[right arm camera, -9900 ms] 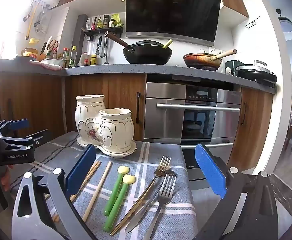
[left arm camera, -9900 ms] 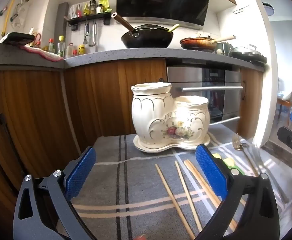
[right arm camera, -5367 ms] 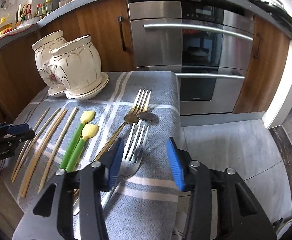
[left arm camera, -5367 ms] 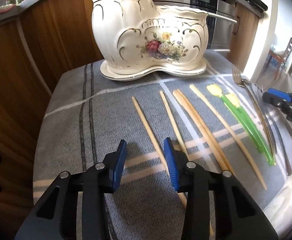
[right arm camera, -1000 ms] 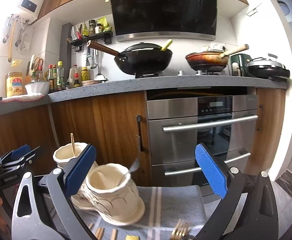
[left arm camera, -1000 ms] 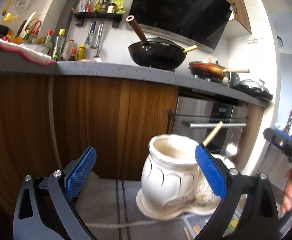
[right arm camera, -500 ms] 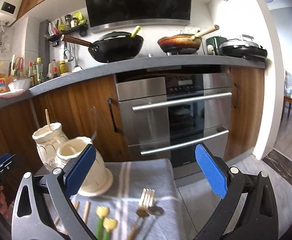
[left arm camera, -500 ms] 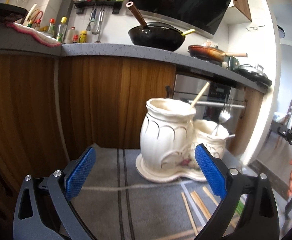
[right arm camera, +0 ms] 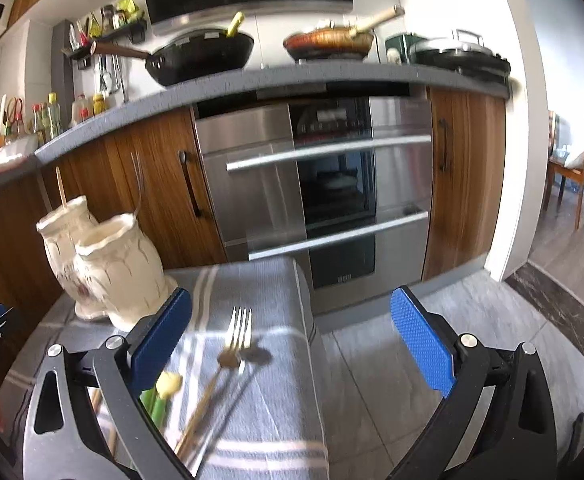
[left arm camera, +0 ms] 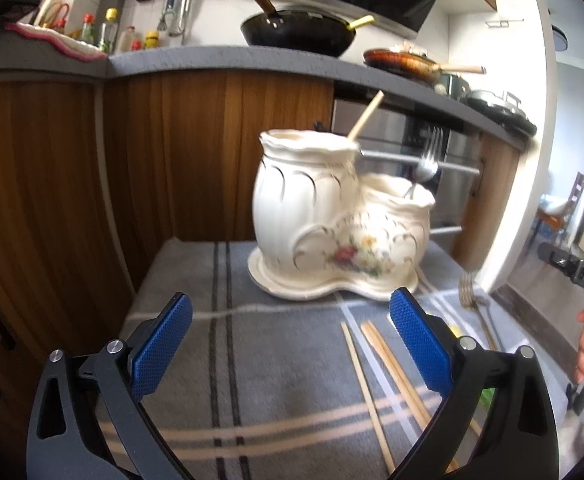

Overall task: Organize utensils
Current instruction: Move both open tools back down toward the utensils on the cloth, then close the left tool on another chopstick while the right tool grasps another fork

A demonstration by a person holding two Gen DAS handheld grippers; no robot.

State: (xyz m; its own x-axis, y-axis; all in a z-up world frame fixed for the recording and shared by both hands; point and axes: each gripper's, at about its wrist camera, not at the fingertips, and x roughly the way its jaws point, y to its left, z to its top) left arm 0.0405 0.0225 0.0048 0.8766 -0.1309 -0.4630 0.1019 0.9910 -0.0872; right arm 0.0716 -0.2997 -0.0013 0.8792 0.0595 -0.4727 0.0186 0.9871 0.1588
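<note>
A cream two-pot ceramic holder (left arm camera: 332, 232) stands on the grey striped cloth (left arm camera: 283, 360). One chopstick (left arm camera: 366, 117) leans out of its taller pot and a fork (left arm camera: 426, 160) out of the lower pot. Loose chopsticks (left arm camera: 380, 364) lie on the cloth in front of the holder. My left gripper (left arm camera: 289, 346) is open and empty above the cloth. My right gripper (right arm camera: 289, 346) is open and empty over the cloth's right edge. A fork (right arm camera: 235, 340), a gold utensil (right arm camera: 201, 404) and green yellow-tipped utensils (right arm camera: 163, 390) lie below it. The holder also shows in the right wrist view (right arm camera: 103, 268).
Wooden cabinets (left arm camera: 191, 152) and a steel oven (right arm camera: 320, 196) stand behind the cloth-covered table. The tiled floor (right arm camera: 432, 312) lies to the right of the table edge. Pans sit on the counter (right arm camera: 292, 72) above.
Both grippers have dropped lower and tilted down towards the cloth. The right view has swung right. Both stay open and empty.
</note>
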